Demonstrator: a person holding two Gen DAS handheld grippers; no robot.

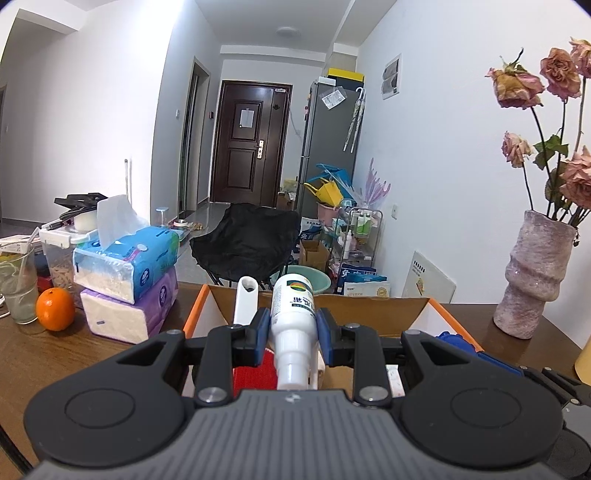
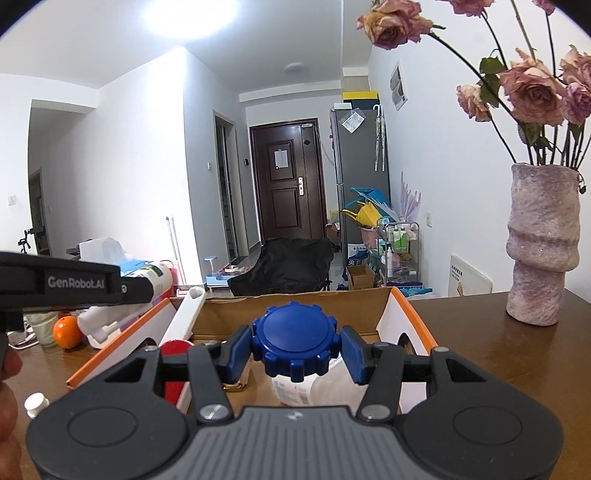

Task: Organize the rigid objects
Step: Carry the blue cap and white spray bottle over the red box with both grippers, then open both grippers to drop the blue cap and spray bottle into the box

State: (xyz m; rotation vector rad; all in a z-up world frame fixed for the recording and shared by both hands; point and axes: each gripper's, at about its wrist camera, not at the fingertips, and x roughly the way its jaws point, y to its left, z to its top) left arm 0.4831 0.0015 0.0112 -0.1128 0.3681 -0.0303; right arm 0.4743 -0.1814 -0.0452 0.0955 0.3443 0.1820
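My left gripper [image 1: 291, 334] pinches the white bottle [image 1: 293, 317] over the cardboard box [image 1: 369, 308] near the table's far edge; tilted, it may slip. My right gripper [image 2: 295, 349] clamps the blue-capped jar [image 2: 295, 338] above the box; both could collide

White walls enclose a hallway. A dark wooden door [image 1: 248, 142] stands at 12 o'clock. A grey refrigerator [image 1: 327, 147] stands at 1 o'clock beside it. A black folding chair [image 1: 245, 240] occupies the tiled floor. A round ceiling lamp [image 1: 287, 31] is mounted overhead.
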